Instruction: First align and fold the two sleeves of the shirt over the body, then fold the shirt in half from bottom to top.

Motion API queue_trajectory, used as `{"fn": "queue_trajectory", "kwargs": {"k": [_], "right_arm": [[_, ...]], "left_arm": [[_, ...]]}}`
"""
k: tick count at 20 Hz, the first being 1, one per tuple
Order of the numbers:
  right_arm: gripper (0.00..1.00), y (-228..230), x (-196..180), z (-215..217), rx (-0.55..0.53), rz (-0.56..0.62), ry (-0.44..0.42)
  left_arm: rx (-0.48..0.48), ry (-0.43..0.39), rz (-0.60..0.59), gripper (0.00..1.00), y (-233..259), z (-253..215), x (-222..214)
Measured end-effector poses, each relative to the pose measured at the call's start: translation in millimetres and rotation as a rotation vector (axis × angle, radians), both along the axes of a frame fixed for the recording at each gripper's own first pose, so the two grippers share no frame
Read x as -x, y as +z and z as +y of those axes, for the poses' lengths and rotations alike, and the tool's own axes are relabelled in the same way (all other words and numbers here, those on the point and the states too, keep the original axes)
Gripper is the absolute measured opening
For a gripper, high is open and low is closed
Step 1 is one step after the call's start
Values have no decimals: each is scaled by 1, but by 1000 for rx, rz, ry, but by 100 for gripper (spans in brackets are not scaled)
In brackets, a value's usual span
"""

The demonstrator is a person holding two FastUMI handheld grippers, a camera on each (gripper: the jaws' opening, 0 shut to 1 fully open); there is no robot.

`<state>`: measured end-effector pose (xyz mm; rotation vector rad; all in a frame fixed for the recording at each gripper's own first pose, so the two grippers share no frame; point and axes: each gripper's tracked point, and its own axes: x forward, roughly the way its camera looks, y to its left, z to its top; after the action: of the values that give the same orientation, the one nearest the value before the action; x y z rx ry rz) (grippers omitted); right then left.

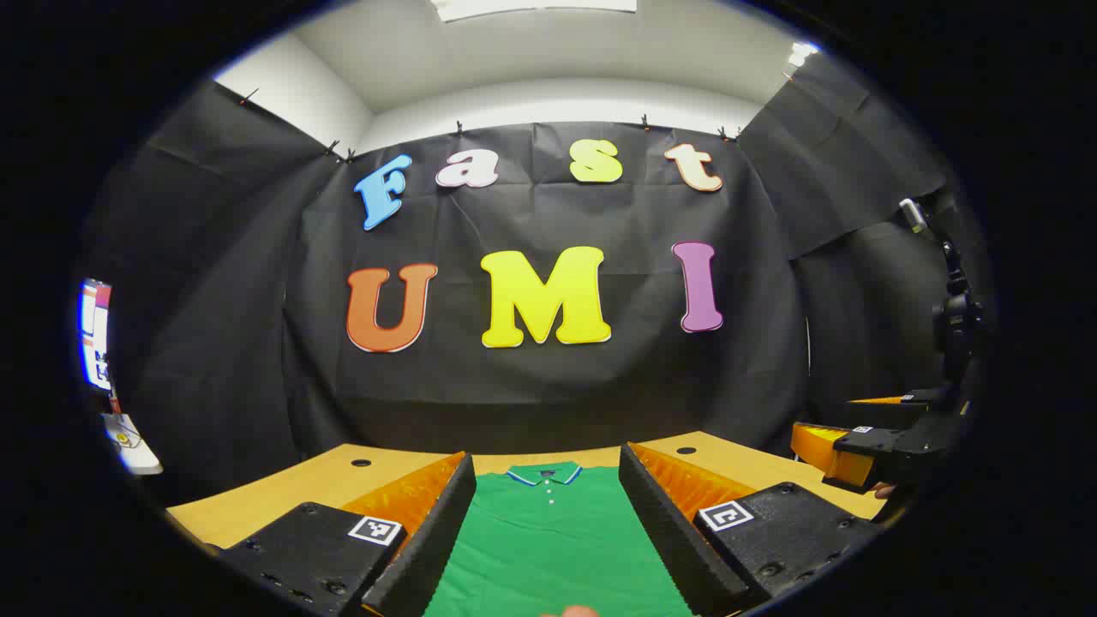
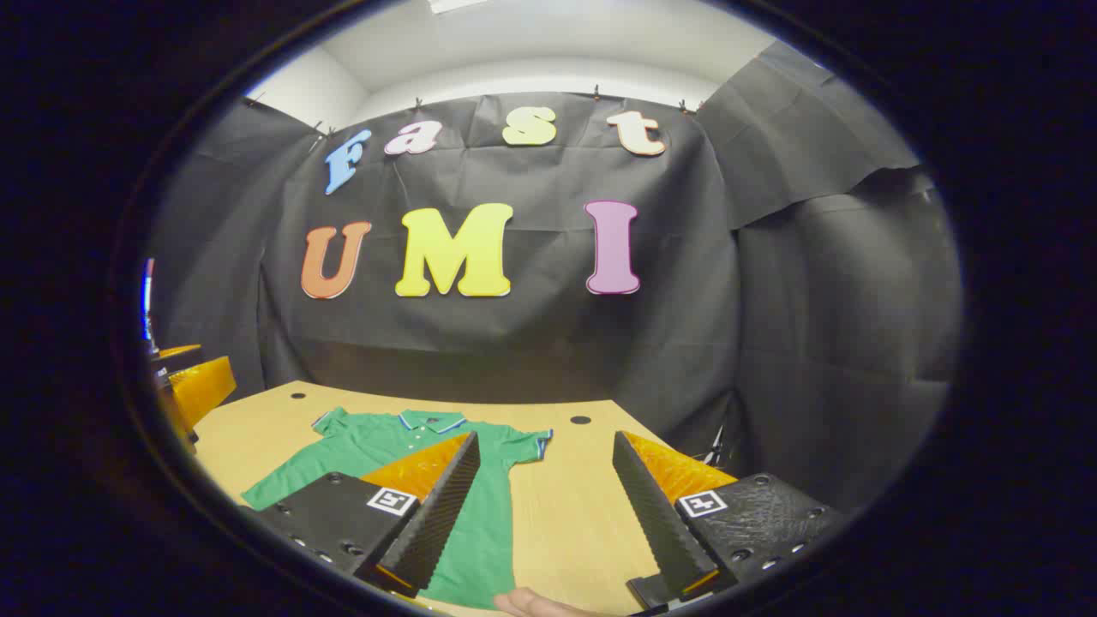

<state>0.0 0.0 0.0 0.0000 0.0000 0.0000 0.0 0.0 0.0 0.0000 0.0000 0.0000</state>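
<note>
Green shirt (image 1: 553, 548) flat on the table (image 1: 300, 488), collar away, lying between the left gripper (image 1: 548, 548) fingers, spread apart, right gripper (image 2: 544, 514) fingers also apart, shirt under its left finger (image 2: 433, 514), no legible writing on the shirt

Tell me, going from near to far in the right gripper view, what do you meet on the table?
The right tongs, open, then the green polo shirt lying flat on the wooden table, then a hole in the tabletop, then the booth's black cloth wall.
</note>
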Motion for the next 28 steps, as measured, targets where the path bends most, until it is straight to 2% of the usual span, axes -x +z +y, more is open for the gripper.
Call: {"fn": "queue_trajectory", "kwargs": {"k": [2, 6, 9, 17, 19, 21, 28], "right_arm": [[95, 0, 1, 3, 13, 1, -10], [95, 2, 3, 13, 46, -1, -6], [95, 1, 3, 22, 69, -4, 0], [97, -21, -28, 44, 78, 45, 24], [95, -21, -54, 49, 69, 53, 34], [95, -23, -100, 48, 54, 81, 24], [95, -79, -275, 18, 53, 322, -61]], "left_arm": [[36, -25, 31, 100, -7, 4, -8], [35, 43, 56, 100, -16, 37, -15], [58, 63, 78, 100, -23, 50, -19], [63, 84, 93, 100, -32, 65, -29], [60, 81, 99, 100, -37, 64, -31], [47, 80, 104, 100, -41, 65, -36], [21, 83, 128, 100, -61, 68, -50]]}}
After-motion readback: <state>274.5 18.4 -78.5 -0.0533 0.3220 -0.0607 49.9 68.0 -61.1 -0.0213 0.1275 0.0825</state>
